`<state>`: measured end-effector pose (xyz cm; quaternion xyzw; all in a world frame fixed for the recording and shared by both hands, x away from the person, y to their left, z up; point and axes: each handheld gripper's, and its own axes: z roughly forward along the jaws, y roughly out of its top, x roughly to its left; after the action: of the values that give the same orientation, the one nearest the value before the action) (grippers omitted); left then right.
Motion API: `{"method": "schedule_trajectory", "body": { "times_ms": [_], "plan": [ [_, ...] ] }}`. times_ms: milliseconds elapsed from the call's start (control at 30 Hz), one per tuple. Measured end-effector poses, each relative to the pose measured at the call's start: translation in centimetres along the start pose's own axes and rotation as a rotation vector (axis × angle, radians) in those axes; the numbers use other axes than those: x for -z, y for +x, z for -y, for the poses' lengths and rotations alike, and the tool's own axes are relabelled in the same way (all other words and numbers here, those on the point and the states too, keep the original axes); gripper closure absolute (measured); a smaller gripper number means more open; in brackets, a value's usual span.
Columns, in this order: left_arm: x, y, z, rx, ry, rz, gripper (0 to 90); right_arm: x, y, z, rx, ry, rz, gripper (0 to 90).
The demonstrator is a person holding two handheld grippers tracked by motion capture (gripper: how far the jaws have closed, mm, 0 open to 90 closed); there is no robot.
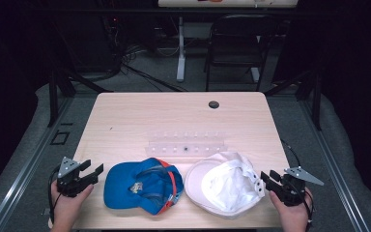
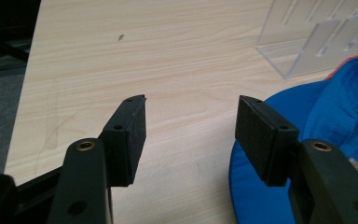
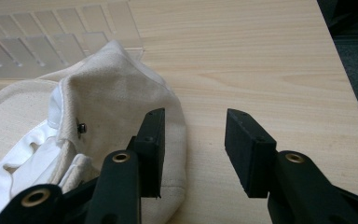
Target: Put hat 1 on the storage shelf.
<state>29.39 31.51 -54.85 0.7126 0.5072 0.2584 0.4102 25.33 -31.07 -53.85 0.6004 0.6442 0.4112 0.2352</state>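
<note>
1. High view: two caps lie upside down side by side near the table's (image 1: 125, 121) front edge – the blue cap (image 1: 140, 186) on the left, the white cap (image 1: 224, 183) on the right, nearly touching. Just behind them lies a clear rack (image 1: 186, 144), flat on the wood. Farther back, a dark round grommet (image 1: 214, 104) sits in the tabletop, and beyond the table stand a black chair (image 1: 239, 43) and a white table leg (image 1: 180, 48). The left gripper (image 1: 91, 172) is held just left of the blue cap, the right gripper (image 1: 265, 182) at the white cap's right edge; both are released, nothing in them.

2. Left gripper view: the left gripper (image 2: 192, 135) hangs over bare wood with its jaws wide apart and empty. The blue cap's (image 2: 326, 116) brim sits under and beyond the right-hand jaw – whether it touches I cannot tell. The rack's (image 2: 317, 42) corner stands behind the cap.

3. Right gripper view: the right gripper (image 3: 193, 149) is open too, bare table showing in the gap. Its left-hand jaw is over the white cap's (image 3: 107, 107) rim, in front of the cloth; the rack (image 3: 42, 37) lies beyond the cap.
</note>
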Motion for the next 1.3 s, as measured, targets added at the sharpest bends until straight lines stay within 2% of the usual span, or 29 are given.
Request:
{"method": "schedule_trajectory", "body": {
  "times_ms": [100,133,200,367,567,700,800,833,867,900,967,1000,1033,1100,1133,1200,1233,1267,1300],
  "plan": [
    [0.0,-0.2,0.0,0.001,-0.009,0.005,46.5,0.1,0.1,0.0,0.003,0.000,0.000,57.1],
    [0.1,-0.3,-0.1,0.012,-0.007,0.021,47.7,0.2,0.3,0.1,0.013,-0.002,-0.006,56.1],
    [0.1,-0.4,-0.1,0.017,-0.005,0.025,47.7,0.4,0.5,0.1,0.025,-0.002,-0.010,55.6],
    [0.0,-0.5,-0.1,0.023,0.009,0.026,47.7,0.7,0.6,0.2,0.021,-0.003,-0.013,55.1],
    [-0.1,-0.6,-0.1,0.023,0.018,0.025,47.7,1.0,0.7,-1.0,0.023,0.021,0.011,53.3],
    [-0.2,-0.7,-0.1,0.017,0.023,0.025,47.7,1.3,0.8,-2.2,-0.018,0.050,-0.006,54.2],
    [-0.2,-0.9,0.0,0.020,0.018,0.029,47.7,1.5,1.0,-2.8,0.005,0.093,-0.001,54.2],
    [-0.3,-1.0,0.0,0.020,0.020,0.035,47.5,1.6,1.1,-3.2,0.016,0.131,-0.005,54.2],
    [-0.3,-1.0,0.0,0.020,0.020,0.035,47.5,1.6,1.1,-3.2,0.016,0.131,-0.005,54.2],
    [-0.3,-1.1,0.0,0.021,0.023,0.039,47.5,1.7,1.1,-3.8,0.018,0.173,-0.008,54.9],
    [-0.3,-1.1,0.0,0.017,0.031,0.044,47.5,1.7,1.1,-3.9,0.017,0.182,-0.011,55.2],
    [-0.3,-1.2,0.0,0.012,0.033,0.047,47.6,1.7,1.1,-4.5,0.004,0.224,-0.013,57.1],
    [-0.3,-1.2,0.0,0.011,0.033,0.047,47.6,1.8,1.1,-4.8,0.012,0.245,-0.011,57.6],
    [-0.3,-1.2,0.0,0.011,0.034,0.047,47.6,1.8,1.2,-5.0,0.009,0.262,-0.011,58.4],
    [-0.4,-1.1,0.0,0.015,0.040,0.047,47.6,1.9,1.3,-5.7,0.020,0.316,-0.013,58.8],
    [-0.4,-1.1,0.0,0.019,0.044,0.045,47.6,1.9,1.5,-6.1,0.028,0.357,-0.015,58.8],
    [-0.4,-1.1,0.0,0.019,0.044,0.045,47.6,1.9,1.5,-6.1,0.028,0.357,-0.015,58.8],
    [-0.5,-1.1,0.1,0.021,0.043,0.043,47.6,1.9,1.7,-6.7,0.034,0.399,-0.014,58.8],
    [-0.5,-1.1,0.1,0.021,0.043,0.043,47.6,1.9,1.7,-6.7,0.034,0.399,-0.014,58.8]
  ]
}}
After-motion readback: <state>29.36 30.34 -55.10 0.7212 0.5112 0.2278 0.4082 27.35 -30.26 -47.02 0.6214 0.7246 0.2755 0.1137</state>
